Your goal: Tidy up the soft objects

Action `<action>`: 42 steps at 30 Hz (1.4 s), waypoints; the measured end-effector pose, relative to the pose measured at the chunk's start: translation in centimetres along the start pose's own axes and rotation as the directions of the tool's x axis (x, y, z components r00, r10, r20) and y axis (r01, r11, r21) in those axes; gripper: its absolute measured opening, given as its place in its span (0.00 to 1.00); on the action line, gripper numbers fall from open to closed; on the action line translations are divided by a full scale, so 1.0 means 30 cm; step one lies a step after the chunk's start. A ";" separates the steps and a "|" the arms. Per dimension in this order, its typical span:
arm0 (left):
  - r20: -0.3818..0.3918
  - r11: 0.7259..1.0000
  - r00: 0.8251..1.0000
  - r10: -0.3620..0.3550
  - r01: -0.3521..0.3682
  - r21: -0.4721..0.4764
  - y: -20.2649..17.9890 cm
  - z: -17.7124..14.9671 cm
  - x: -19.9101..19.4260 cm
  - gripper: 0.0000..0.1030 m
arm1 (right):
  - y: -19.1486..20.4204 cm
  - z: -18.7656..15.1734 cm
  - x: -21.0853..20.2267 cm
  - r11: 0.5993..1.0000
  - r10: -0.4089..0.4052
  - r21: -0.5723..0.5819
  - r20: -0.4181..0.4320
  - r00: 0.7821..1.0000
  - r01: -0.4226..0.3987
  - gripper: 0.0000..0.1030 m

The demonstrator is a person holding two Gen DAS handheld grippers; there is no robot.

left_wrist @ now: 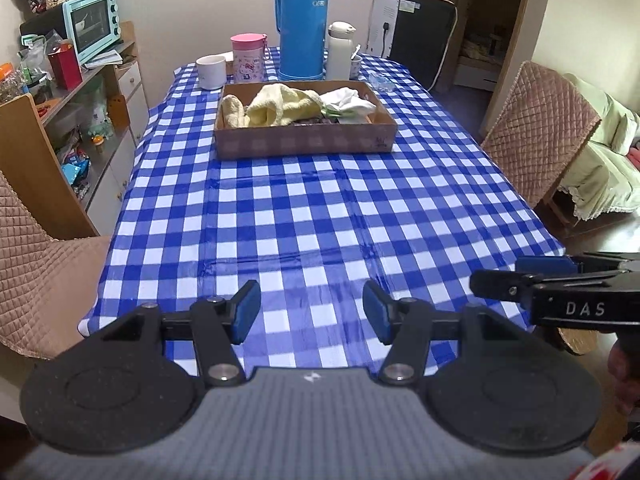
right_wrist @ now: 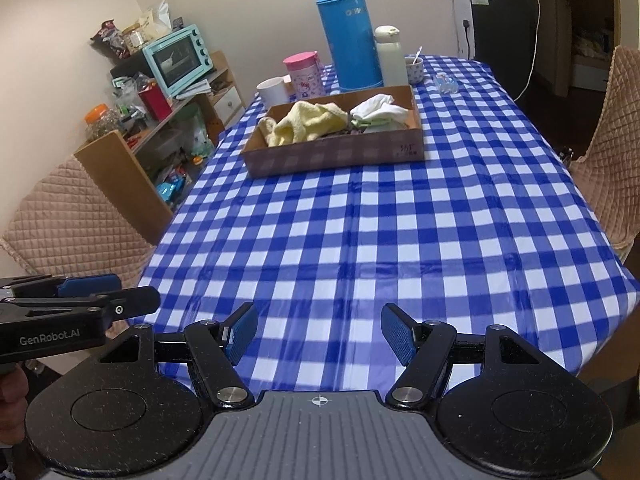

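A shallow cardboard box [left_wrist: 304, 142] [right_wrist: 336, 156] stands at the far half of the blue checked table. In it lie a yellow towel [left_wrist: 280, 106] [right_wrist: 308, 122] on the left, a white cloth [left_wrist: 348, 102] [right_wrist: 378, 110] on the right, and something dark beneath them. My left gripper [left_wrist: 312, 314] hovers open over the near table edge, nothing between its blue pads. My right gripper [right_wrist: 318, 334] is likewise open and empty above the near edge. Each shows in the other's view from the side: the right gripper [left_wrist: 520, 276], the left gripper [right_wrist: 108, 292].
Behind the box stand a blue thermos [left_wrist: 304, 20] [right_wrist: 352, 28], a white bottle [left_wrist: 340, 50], a pink tumbler [left_wrist: 248, 58], a white cup [left_wrist: 211, 71] and a small cup with a spoon [right_wrist: 414, 68]. Padded chairs [left_wrist: 536, 128] [right_wrist: 68, 216] flank the table. A cluttered shelf with a teal oven [left_wrist: 94, 22] lines the left wall.
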State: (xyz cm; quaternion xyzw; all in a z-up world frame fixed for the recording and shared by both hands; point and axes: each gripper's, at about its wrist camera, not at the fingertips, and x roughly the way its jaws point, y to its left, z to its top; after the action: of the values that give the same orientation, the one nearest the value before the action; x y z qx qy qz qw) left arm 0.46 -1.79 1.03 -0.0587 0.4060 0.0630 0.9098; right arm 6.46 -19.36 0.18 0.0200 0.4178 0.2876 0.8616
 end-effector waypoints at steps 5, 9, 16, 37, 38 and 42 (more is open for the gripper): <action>0.005 1.000 1.000 -0.015 0.015 0.008 -0.013 -0.016 -0.021 0.52 | 0.014 -0.023 -0.015 1.000 0.001 -0.003 0.000 1.000 -0.001 0.66; 0.010 1.000 1.000 -0.019 0.019 0.013 -0.025 -0.022 -0.030 0.52 | 0.015 -0.028 -0.019 1.000 0.001 -0.003 0.000 1.000 -0.001 0.66; 0.009 1.000 1.000 -0.021 0.021 0.021 -0.038 -0.027 -0.035 0.52 | 0.012 -0.038 -0.029 1.000 -0.003 0.002 0.002 1.000 0.003 0.66; 0.009 1.000 1.000 -0.022 0.022 0.022 -0.025 -0.024 -0.030 0.52 | 0.016 -0.032 -0.026 1.000 0.005 -0.005 -0.004 1.000 -0.005 0.66; 0.008 0.999 1.000 -0.023 0.022 0.023 -0.026 -0.023 -0.027 0.52 | 0.016 -0.031 -0.025 1.000 0.004 -0.005 -0.004 1.000 -0.004 0.66; 0.009 0.999 1.000 -0.022 0.022 0.023 -0.029 -0.020 -0.021 0.52 | 0.016 -0.030 -0.025 1.000 0.004 -0.005 -0.004 1.000 -0.004 0.66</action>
State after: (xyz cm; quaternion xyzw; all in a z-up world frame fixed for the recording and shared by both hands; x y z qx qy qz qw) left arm -0.26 -2.79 1.16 -0.0525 0.4019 0.0484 0.9129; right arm 5.20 -19.54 0.26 0.0180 0.4187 0.2903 0.8603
